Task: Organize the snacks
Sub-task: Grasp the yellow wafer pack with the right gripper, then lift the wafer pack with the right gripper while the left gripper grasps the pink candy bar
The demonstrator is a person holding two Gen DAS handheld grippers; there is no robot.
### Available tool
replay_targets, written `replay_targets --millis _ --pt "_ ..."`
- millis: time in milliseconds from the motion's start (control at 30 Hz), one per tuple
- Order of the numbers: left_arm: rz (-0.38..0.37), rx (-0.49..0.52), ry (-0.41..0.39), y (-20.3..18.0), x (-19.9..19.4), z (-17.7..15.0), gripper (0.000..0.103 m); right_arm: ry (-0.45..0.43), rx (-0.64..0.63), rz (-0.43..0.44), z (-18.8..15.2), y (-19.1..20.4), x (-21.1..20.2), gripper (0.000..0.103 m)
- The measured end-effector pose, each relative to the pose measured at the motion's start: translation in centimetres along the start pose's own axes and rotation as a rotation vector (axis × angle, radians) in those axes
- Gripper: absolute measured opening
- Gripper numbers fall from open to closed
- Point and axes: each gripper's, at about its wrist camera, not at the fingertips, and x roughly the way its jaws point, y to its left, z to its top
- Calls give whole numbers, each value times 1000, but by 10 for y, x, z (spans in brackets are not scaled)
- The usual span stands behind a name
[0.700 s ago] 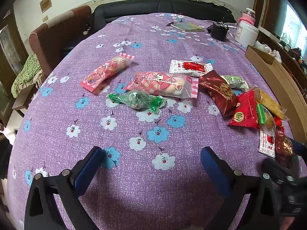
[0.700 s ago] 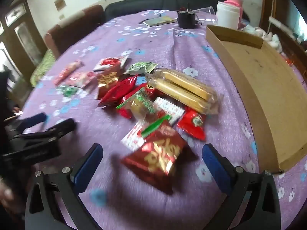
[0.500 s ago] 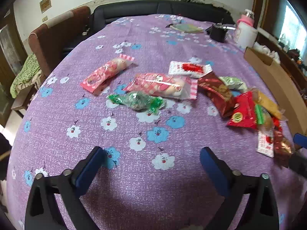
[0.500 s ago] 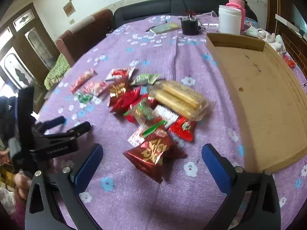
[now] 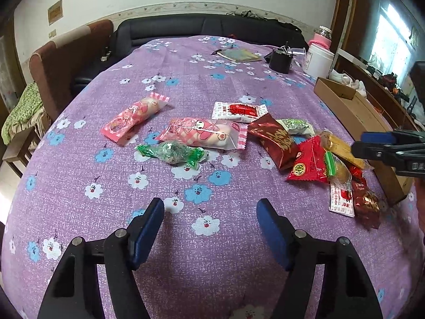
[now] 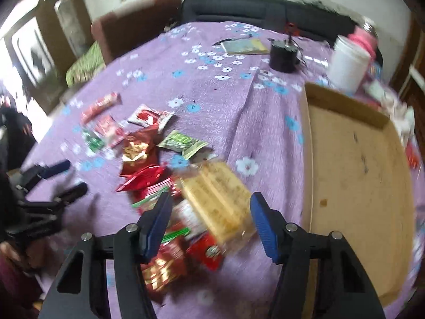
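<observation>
Left gripper [image 5: 209, 230]: jaws apart with nothing between them — it hangs over a bare patch of the cloth, near the front edge of the worktop [image 5: 186, 85].
Right gripper [image 6: 209, 224]: jaws apart, tilted down over the snack pile; the yellow biscuit packet [image 6: 220, 199] lies in the gap between the blue pads, but the pads do not press on it. This view is blurred.
Worktop: covered in a purple cloth with blue and white flowers.
Snacks, left group: a pink cartoon packet [image 5: 134, 115] lies alone toward the left; a second, larger pink packet [image 5: 204, 134] lies nearer the middle, with a green wrapped sweet [image 5: 172, 152] just in front of it.
Snacks, middle: a white packet with red print [image 5: 239, 111] sits behind the larger pink one; beside it lie a dark red foil packet [image 5: 275, 141] and a small green-and-white packet [image 5: 297, 127].
Snacks, right pile: a bright red triangular packet [image 5: 309, 164] overlaps other wrappers, among them a red and gold packet [image 6: 159, 268] closest to the right gripper.
Cardboard tray [image 6: 356, 175]: on the right side of the worktop, just beside the pile — no snack lies on the part that shows.
Far end: a black cup [image 5: 280, 59], a white tub [image 5: 318, 62] and a flat book [image 5: 241, 55] stand well apart from the snacks.
</observation>
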Motion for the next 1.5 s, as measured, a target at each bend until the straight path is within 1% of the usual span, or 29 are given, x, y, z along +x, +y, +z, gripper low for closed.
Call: replay_targets --millis 67,100,133,200,233,300,367,433,533,600,633,700,733,767,800,867,900,933,967,1033,1100,1133,1200,1267,1400,1500 --pt "-8 -4 4 1 1 1 76 27 -17 -27 7 -4 11 57" --pt "-8 -4 5 1 1 1 76 27 -1 -44 12 -9 14 52" --pt "-6 -4 5 1 1 2 76 25 18 -37 15 -14 17 48" --pt "-10 -1 4 0 1 1 76 44 59 -17 20 -23 26 46" --pt "-12 1 3 -1 1 1 76 53 75 8 20 -25 29 45" --pt "-13 2 4 -1 1 1 76 23 60 9 19 -20 29 45" --pt "-20 4 6 -1 2 1 76 20 54 25 17 -14 29 42" --pt "-22 4 10 -1 3 2 76 16 33 19 15 -8 28 38" --pt "-25 1 8 -1 2 2 76 46 29 11 18 -9 29 38" --pt "-29 -1 7 -1 2 2 76 53 -11 -44 18 -10 32 48" --pt "-31 -2 8 -1 2 2 76 51 -21 -51 17 -11 35 51" --pt "-30 -1 9 -1 3 1 76 67 10 -19 17 -21 38 51" --pt "-32 0 10 -2 3 1 76 66 28 -6 18 -25 39 49" --pt "-32 1 9 -2 3 1 76 71 14 -11 18 -24 39 47" --pt "-31 1 8 -2 3 1 76 76 2 -32 18 -22 41 44" --pt "-32 1 8 -2 2 1 76 70 19 -62 17 -19 41 41" --pt "-32 0 8 -2 2 1 76 63 20 -68 16 -18 40 35" --pt "-32 -1 6 -2 2 1 76 59 33 -63 15 -17 38 32" --pt "-32 -2 5 -2 2 1 76 49 76 -39 15 -18 35 32" --pt "-35 -6 4 -2 2 1 76 -1 125 -26 14 -17 27 32" --pt "-32 -12 -4 0 0 1 76 -83 200 -46 14 -16 14 32" --pt "-32 -18 -9 1 -1 1 76 -127 227 -35 14 -14 8 32" --pt "-41 -32 -14 4 -2 1 76 -217 271 22 11 -5 -3 32" --pt "-42 -50 -15 9 -3 1 76 -270 274 99 4 8 -3 32" --pt "-53 -79 -14 14 -3 2 76 -260 181 182 -3 31 1 33" --pt "-43 -100 -15 17 -3 3 76 -265 156 203 -6 33 -2 33"
